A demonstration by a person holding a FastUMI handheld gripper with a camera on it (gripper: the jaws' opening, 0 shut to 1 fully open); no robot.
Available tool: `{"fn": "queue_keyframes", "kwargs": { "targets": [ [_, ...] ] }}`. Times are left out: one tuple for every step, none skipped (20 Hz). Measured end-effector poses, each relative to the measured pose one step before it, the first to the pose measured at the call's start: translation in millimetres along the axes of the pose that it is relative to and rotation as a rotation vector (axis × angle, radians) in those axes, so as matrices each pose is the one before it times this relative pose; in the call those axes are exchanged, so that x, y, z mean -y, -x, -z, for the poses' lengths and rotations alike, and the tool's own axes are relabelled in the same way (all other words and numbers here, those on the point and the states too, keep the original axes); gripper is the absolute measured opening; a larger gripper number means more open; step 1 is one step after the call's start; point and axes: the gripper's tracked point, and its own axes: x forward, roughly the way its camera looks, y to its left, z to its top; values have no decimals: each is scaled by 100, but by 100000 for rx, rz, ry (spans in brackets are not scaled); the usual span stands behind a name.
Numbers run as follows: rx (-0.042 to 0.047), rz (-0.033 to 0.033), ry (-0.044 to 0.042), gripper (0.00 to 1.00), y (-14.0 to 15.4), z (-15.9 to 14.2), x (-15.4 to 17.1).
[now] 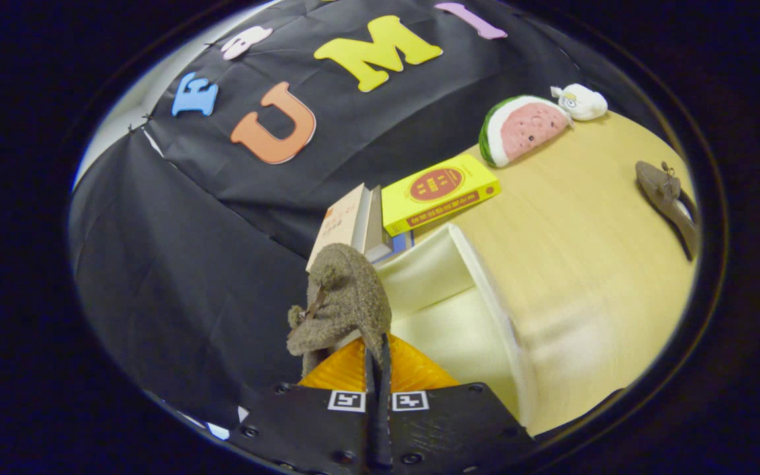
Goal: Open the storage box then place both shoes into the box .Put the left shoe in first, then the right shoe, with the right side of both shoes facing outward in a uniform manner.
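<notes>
Held shoe upright, toe beyond jaws.

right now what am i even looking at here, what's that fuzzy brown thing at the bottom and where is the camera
The camera rides on a handheld gripper, a two-finger tool that a person carries, and it looks forward along the fingers. The fingers are closed together on a fuzzy brown shoe, lifted and tilted. Just beyond it is a pale open storage box on a wooden table. Past the box lie some books, one with a yellow cover, then a watermelon plush toy and a small white plush toy. The second shoe lies apart on the table, far off to the right.
</notes>
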Motion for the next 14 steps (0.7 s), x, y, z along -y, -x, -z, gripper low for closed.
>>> {"fn": "queue_keyframes", "kwargs": {
  "targets": [
    [611,1433,-865,0,-325,333,277],
    [845,1961,-330,0,-287,204,433],
    [906,1250,-572,0,-294,177,270],
    [615,400,-546,0,-315,311,-126],
    [-824,30,765,0,-380,554,-198],
    [-928,-445,794,1,-195,446,-275],
    [-1508,-627,1115,2,-377,522,-385],
    [-1048,112,1012,3,-210,461,-151],
    [-1493,-657,1002,4,24,293,-189],
    [-1187,-327,455,10,-362,376,-155],
    [-1344,-911,402,12,-293,224,-93],
    [-2188,258,1652,17,-219,476,156],
    [-3192,1634,2803,22,-343,642,543],
    [-3004,1422,1914,27,-150,580,415]
  ]
}}
